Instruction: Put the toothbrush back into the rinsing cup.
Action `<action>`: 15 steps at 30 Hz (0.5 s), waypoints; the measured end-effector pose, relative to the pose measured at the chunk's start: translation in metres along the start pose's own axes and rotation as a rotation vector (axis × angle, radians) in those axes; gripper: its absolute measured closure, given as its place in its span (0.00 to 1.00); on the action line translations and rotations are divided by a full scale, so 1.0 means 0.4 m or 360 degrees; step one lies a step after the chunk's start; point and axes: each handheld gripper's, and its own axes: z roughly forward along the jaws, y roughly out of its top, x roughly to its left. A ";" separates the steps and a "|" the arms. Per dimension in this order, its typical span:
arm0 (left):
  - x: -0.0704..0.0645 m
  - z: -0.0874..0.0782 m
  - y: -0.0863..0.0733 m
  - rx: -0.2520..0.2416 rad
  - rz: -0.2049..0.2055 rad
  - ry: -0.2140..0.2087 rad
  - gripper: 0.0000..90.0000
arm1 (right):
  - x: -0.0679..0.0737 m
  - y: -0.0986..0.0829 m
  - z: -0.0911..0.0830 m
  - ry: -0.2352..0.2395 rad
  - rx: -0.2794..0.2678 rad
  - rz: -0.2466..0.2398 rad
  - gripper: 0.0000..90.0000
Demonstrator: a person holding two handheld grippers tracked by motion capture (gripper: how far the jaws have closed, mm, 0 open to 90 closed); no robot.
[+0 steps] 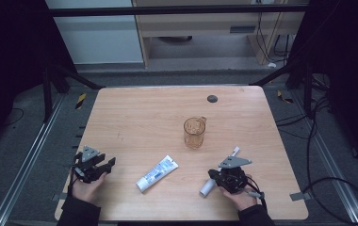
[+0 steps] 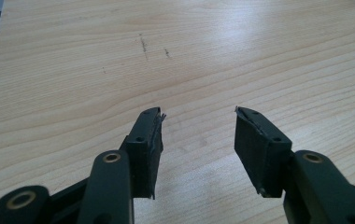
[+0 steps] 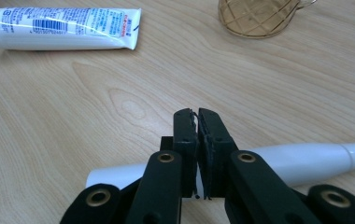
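Amber glass cup (image 1: 194,132) stands upright mid-table, apparently empty. Your right gripper (image 3: 197,114) has its jaws pressed together, empty, above the white toothbrush (image 3: 306,161); your left gripper (image 2: 199,116) gapes, holding nothing.

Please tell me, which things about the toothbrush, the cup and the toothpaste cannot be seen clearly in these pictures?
- White toothbrush: right gripper view, the shut right gripper covers its middle; its head is cut off by the right edge.
- Amber cup: right gripper view, top edge cuts off everything above its base.
- Toothpaste tube: high view, print too small to read.
- Left gripper: open over bare table.
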 end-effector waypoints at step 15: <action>0.001 0.001 -0.001 0.0011 -0.0001 -0.0002 0.56 | 0.005 -0.004 0.017 0.0023 0.0055 -0.0001 0.96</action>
